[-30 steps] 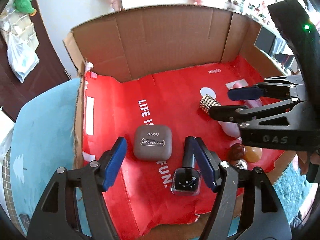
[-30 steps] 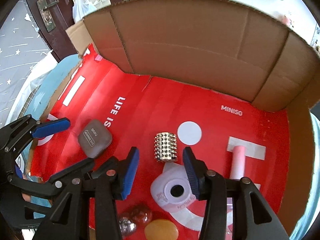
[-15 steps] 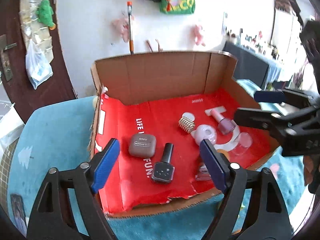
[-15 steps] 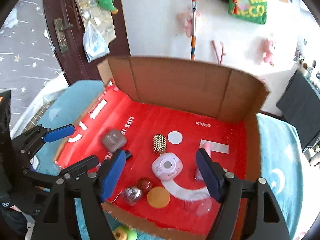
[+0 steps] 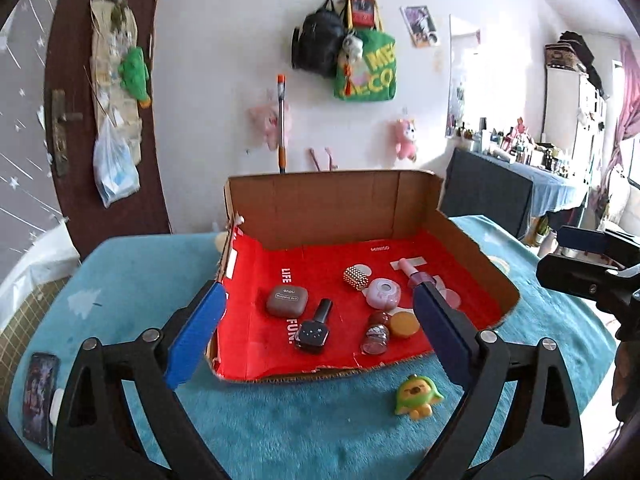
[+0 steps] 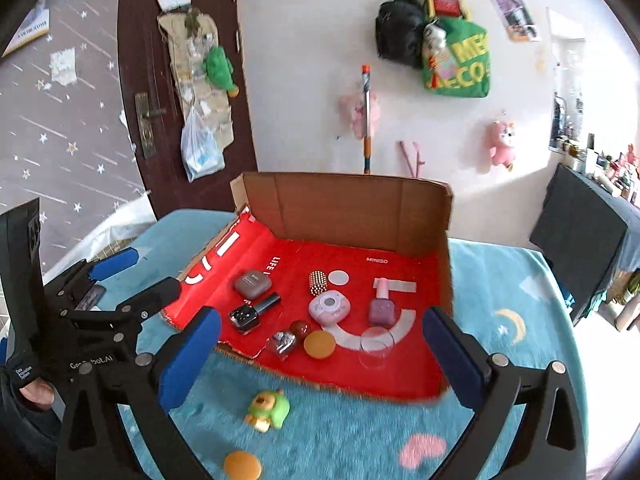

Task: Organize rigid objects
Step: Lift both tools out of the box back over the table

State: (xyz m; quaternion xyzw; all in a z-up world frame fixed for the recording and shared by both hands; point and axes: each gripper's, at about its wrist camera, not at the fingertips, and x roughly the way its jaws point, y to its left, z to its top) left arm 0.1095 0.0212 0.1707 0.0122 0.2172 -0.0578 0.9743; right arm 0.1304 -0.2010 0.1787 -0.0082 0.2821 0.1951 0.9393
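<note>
Phone (image 5: 38, 398) at the far left shows only in the left wrist view; an orange disc (image 6: 242, 466) only in the right. Both grippers (image 5: 316, 336) (image 6: 320, 360) are empty, fingers opening, before the box (image 5: 332, 204) holding bottles and cases.

A cardboard box (image 5: 476, 256) sits on a table (image 5: 132, 280), its front side open. Inside, a small case (image 5: 287, 300) lies toward the left wall, a nail polish bottle (image 5: 315, 328) just before it. A beaded cylinder (image 5: 355, 277) and a round compact (image 5: 384, 293) lie mid-floor; another bottle (image 6: 381, 305) lies toward the right wall. A toy figure (image 5: 417, 396) rests on the table before the box's front edge.
</note>
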